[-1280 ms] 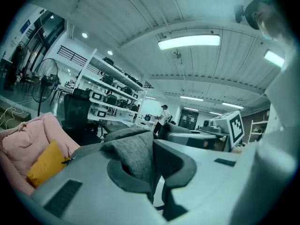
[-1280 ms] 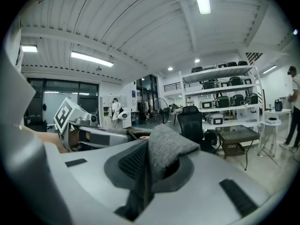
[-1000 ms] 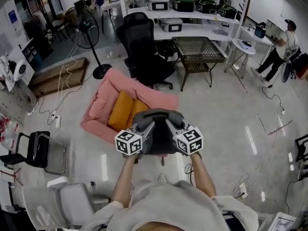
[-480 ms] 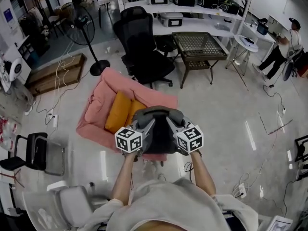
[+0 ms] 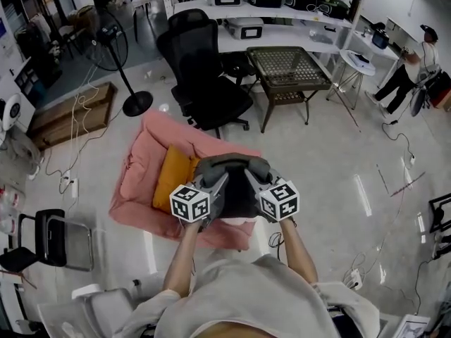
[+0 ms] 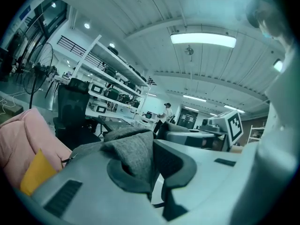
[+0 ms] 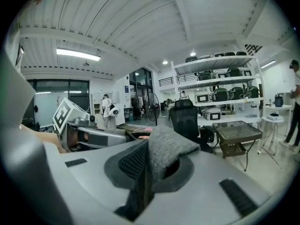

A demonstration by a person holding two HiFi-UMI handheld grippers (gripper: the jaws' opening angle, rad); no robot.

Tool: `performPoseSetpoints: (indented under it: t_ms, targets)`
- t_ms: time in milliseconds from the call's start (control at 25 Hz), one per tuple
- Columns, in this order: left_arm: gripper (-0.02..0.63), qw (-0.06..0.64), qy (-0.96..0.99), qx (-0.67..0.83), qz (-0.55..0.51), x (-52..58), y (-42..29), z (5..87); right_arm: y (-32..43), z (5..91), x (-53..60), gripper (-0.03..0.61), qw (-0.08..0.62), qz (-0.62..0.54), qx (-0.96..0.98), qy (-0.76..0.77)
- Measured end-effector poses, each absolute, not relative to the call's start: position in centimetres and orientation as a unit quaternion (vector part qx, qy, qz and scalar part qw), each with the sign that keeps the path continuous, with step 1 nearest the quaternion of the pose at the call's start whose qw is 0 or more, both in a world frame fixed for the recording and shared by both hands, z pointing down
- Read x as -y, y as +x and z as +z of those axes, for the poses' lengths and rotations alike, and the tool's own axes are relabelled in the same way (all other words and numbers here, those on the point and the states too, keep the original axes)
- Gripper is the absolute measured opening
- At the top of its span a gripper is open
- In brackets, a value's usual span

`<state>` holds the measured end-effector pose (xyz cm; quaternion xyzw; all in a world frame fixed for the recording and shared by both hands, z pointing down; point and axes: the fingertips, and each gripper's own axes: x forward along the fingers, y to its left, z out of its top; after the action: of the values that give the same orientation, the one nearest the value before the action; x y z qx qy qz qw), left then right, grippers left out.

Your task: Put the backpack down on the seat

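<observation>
The backpack [image 5: 234,165] now overlaps the pink seat [image 5: 141,169] at frame centre, nearer than a second ago. Fingers of the left gripper [image 5: 220,182] and right gripper [image 5: 248,182] are clamped on its fabric. Lowering onto the seat remains.

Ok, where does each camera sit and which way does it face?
Head view: on the person's head, steeply down at the pink padded seat; shows forearms, left gripper, right gripper, grey fabric backpack.
Left gripper view: on that gripper, along its jaws, shut on backpack fabric, toward the black office chair.
Right gripper view: likewise, jaws shut on fabric, facing that chair.
Shared: both gripper views show the chair, white shelves and the other gripper.
</observation>
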<state>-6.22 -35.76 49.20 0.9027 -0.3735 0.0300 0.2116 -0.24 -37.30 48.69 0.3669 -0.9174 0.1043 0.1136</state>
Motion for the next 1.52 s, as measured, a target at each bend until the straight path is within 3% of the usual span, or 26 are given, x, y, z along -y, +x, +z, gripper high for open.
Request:
performPoseSetpoints:
  t_ms: [840, 1520]
  targets:
    - [0.032, 0.268, 0.908, 0.318, 0.048, 47.3, -13.1, 54.3, -7.0, 53.1, 48.3, 0.028, 0.148, 0.163, 0.884, 0.413]
    - [0.032, 0.274, 0.916, 0.283, 0.076, 46.8, -8.2, 55.7, -1.7, 55.0, 48.3, 0.028, 0.136, 0.191, 0.866, 0.441]
